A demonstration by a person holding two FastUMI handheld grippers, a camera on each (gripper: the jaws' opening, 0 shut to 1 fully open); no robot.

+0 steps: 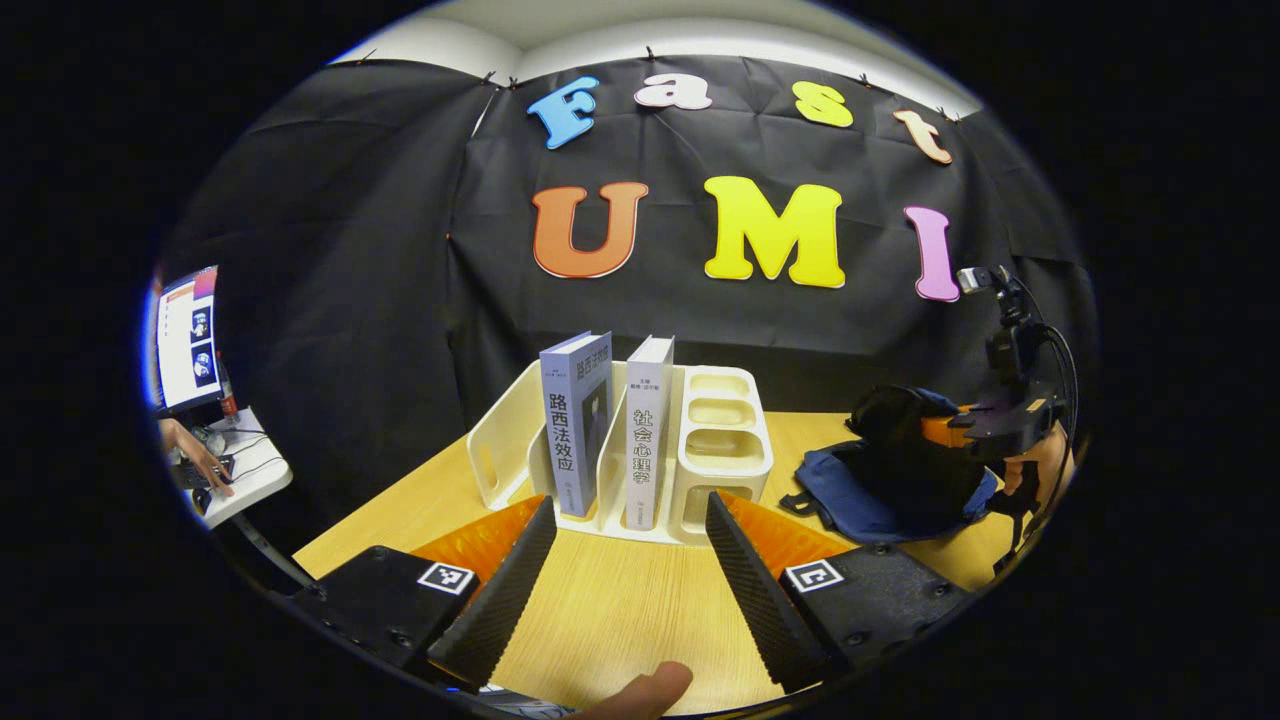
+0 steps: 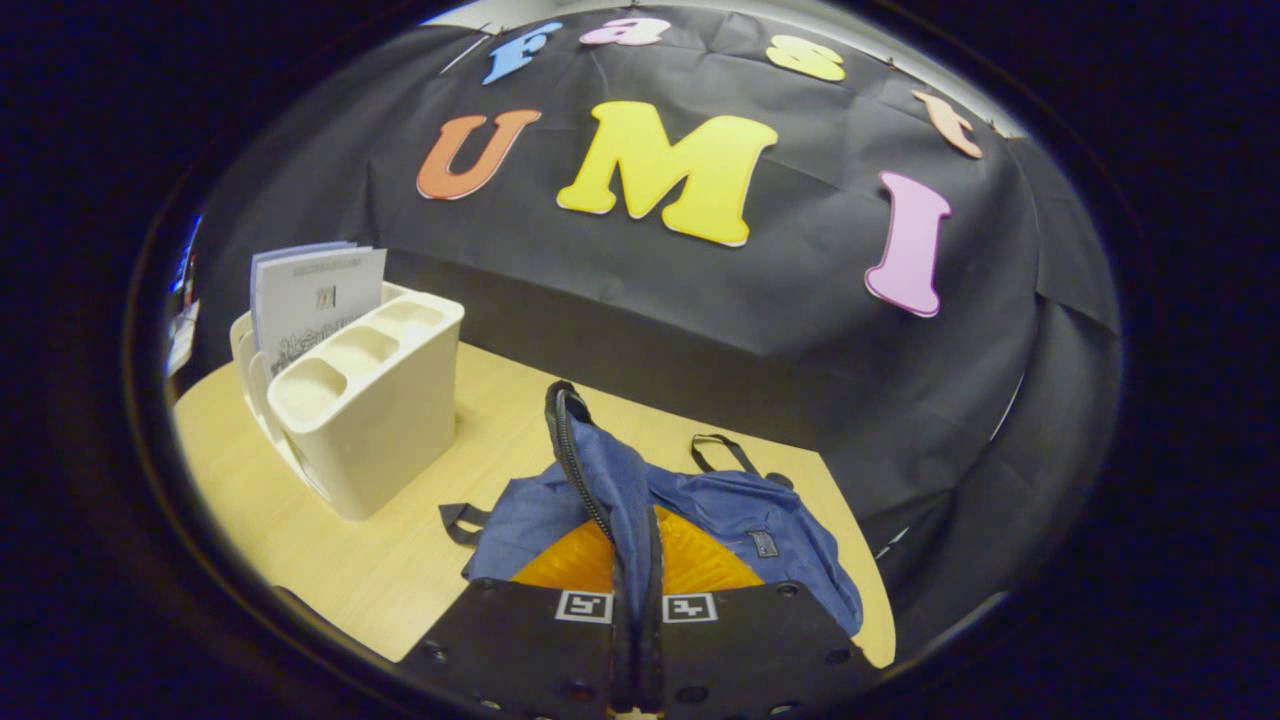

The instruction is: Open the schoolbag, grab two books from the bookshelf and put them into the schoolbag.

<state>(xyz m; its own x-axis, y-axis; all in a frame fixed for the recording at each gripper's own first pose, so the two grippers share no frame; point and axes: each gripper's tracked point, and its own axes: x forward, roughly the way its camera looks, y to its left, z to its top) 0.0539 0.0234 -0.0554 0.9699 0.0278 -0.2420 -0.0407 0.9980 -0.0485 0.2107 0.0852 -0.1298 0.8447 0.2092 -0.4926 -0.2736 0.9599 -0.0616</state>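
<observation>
In the left gripper view, a cream bookshelf [image 1: 720,450] stands on the wooden table with two upright books in its slots: a blue-grey book [image 1: 578,430] and a white book [image 1: 648,440]. My left gripper [image 1: 630,575] is open just in front of them, with nothing between its fingers. The blue schoolbag [image 1: 880,490] lies to the right, and my right gripper [image 1: 1000,425] is on it. In the right gripper view, my right gripper [image 2: 637,610] is shut on a raised fold of the schoolbag [image 2: 760,520] along its dark zip edge [image 2: 572,440]. The bookshelf [image 2: 370,420] and books [image 2: 315,295] stand to the left.
The wooden table [image 1: 610,610] ends at the black cloth wall just behind the shelf and bag. A monitor [image 1: 187,340] and a person's hand [image 1: 195,455] on a small white side table are at the far left. A fingertip [image 1: 640,692] pokes in at the bottom edge.
</observation>
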